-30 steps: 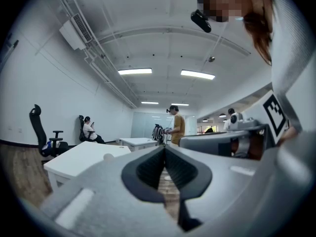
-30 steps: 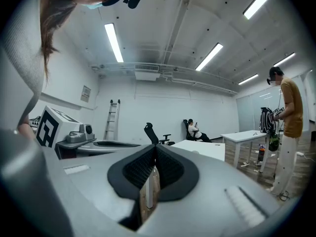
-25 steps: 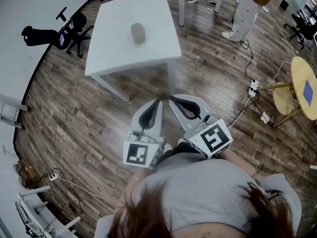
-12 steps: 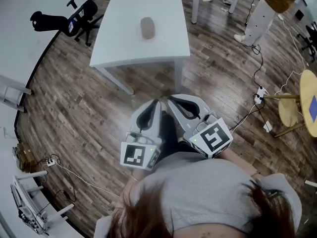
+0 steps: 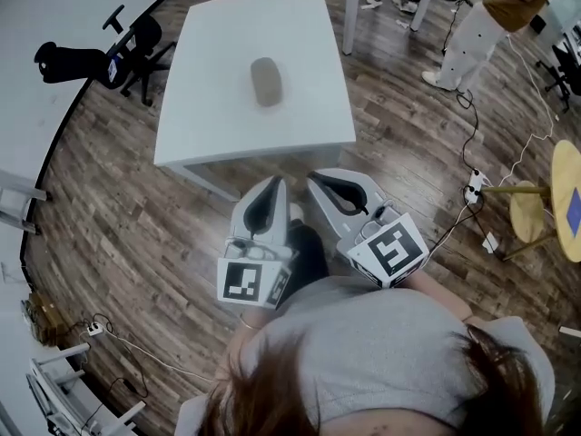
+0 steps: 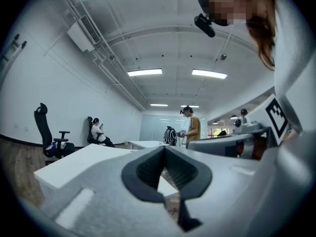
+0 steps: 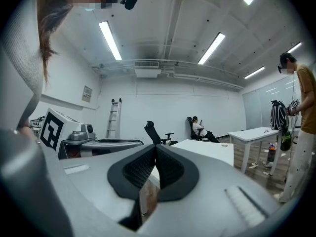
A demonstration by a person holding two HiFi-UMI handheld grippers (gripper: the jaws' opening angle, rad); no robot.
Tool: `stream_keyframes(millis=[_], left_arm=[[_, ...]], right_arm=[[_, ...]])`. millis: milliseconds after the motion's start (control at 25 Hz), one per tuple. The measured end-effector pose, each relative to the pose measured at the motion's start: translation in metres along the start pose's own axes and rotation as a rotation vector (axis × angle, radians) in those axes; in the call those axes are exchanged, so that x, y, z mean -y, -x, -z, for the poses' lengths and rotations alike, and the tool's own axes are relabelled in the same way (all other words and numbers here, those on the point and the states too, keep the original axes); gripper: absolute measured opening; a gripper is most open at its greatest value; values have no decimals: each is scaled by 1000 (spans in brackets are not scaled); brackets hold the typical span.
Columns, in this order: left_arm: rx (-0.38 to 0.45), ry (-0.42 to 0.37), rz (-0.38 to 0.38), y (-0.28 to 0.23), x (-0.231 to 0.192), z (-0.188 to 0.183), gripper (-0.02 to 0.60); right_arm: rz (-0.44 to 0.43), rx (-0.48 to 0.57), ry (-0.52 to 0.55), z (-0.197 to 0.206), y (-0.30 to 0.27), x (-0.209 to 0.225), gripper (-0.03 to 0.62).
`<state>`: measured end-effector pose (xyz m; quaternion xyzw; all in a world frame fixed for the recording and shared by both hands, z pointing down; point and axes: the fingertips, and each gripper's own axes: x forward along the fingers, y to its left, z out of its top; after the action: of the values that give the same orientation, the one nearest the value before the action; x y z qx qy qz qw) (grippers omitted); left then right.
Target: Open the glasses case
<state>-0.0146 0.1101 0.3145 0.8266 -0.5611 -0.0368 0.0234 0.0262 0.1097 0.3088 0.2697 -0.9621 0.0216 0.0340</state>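
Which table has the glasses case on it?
The big white table straight ahead; the case lies mid-top. The round wooden table at right holds something blue.

The person wears a light grey ribbed top [image 5: 381, 352] and dark trousers [image 5: 307, 254]. Loose reddish-brown hair [image 5: 259, 400] falls over the shoulders, and a small black camera [image 6: 204, 24] sits at the head.

The left claw [image 5: 276, 181] and the right claw [image 5: 314, 176] are the same make. Each has a smooth pale grey plastic shell, broad at the back and tapering to the tips. Inside, each is lined with black ribbed pads [image 6: 148, 169] that frame a teardrop-shaped hollow.

Behind each claw sits a white marker cube, the left cube [image 5: 245, 282] and the right cube [image 5: 392, 249]. Both have bold black square patterns on their faces.
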Motion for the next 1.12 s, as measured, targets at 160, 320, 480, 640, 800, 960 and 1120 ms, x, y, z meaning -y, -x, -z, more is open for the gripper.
stream_keyframes(millis=[160, 320, 480, 640, 800, 960, 1120], left_arm=[[0, 16, 22, -47, -49, -3, 2], [-17, 13, 62, -93, -91, -7, 2], [-26, 13, 100, -136, -125, -12, 2], [-45, 27, 119, -164, -155, -10, 2], [-51, 54, 119, -184, -167, -4, 2], [-53, 65, 121, -202, -168, 0, 2], [-77, 63, 88, -219, -180, 2, 3]], right_arm=[[36, 4, -23, -4, -54, 36, 5], [75, 11, -30, -14, -104, 74, 5], [104, -15, -10, -17, -144, 111, 5], [139, -12, -6, -23, -177, 138, 5], [146, -34, -17, -19, -192, 155, 5], [144, -53, -23, -14, -196, 173, 5], [121, -52, -18, -19, -208, 188, 5]])
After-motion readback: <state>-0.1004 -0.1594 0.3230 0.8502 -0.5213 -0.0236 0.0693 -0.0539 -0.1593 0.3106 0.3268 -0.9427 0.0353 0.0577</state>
